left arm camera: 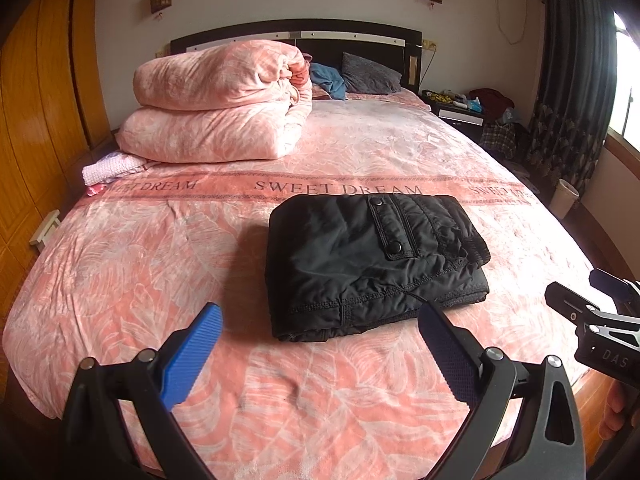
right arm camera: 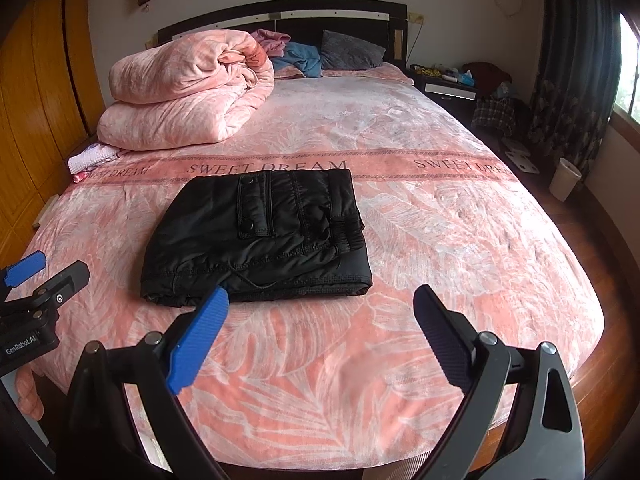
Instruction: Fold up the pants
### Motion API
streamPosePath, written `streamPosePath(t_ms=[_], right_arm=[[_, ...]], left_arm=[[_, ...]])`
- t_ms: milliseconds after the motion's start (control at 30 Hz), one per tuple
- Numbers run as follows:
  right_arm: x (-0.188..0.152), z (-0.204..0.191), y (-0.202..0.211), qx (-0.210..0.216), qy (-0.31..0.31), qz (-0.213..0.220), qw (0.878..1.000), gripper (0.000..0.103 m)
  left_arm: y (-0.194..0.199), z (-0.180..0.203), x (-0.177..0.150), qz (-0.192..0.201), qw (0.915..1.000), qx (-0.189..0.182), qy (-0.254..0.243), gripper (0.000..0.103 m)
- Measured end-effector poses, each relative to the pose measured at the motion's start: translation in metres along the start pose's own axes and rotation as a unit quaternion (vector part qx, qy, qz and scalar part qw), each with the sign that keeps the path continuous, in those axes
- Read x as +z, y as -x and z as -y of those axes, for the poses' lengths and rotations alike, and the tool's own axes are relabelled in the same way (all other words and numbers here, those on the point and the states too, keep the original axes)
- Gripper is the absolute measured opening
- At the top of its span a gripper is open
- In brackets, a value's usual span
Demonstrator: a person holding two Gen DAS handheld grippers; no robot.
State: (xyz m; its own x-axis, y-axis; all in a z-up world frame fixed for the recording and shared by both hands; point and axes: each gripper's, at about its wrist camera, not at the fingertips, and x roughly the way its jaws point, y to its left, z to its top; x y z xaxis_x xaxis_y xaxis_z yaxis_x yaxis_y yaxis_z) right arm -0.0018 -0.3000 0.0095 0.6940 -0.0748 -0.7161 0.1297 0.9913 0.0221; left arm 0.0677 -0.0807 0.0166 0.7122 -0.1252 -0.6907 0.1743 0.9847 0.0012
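Note:
Black padded pants point(left arm camera: 372, 260) lie folded into a compact rectangle on the pink bed point(left arm camera: 160, 264), a snap pocket flap on top. My left gripper point(left arm camera: 320, 340) hovers open just in front of their near edge, nothing between its blue pads. In the right wrist view the same pants point(right arm camera: 260, 240) sit left of centre, and my right gripper point(right arm camera: 320, 324) is open and empty, a little short of their near right corner. Each gripper shows at the edge of the other's view: the right gripper point(left arm camera: 592, 312) at far right, the left gripper point(right arm camera: 44, 276) at far left.
A folded pink quilt point(left arm camera: 216, 104) is stacked at the bed's far left, with a small pink cloth point(left arm camera: 108, 168) beside it. Pillows and a blue garment point(left arm camera: 328, 80) lie at the headboard. Wooden wardrobe on the left, nightstand point(left arm camera: 460, 108), curtain and bin point(left arm camera: 564, 196) on the right.

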Motion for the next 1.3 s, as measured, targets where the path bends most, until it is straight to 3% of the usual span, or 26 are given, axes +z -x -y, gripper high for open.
streamPosePath(t_ms=[1300], right_arm=[[-0.006, -0.001, -0.03, -0.008, 0.0, -0.031, 1.0, 0.095]], left_arm=[[-0.034, -0.016, -0.008, -0.042, 0.9989, 0.02, 0.008, 0.099]])
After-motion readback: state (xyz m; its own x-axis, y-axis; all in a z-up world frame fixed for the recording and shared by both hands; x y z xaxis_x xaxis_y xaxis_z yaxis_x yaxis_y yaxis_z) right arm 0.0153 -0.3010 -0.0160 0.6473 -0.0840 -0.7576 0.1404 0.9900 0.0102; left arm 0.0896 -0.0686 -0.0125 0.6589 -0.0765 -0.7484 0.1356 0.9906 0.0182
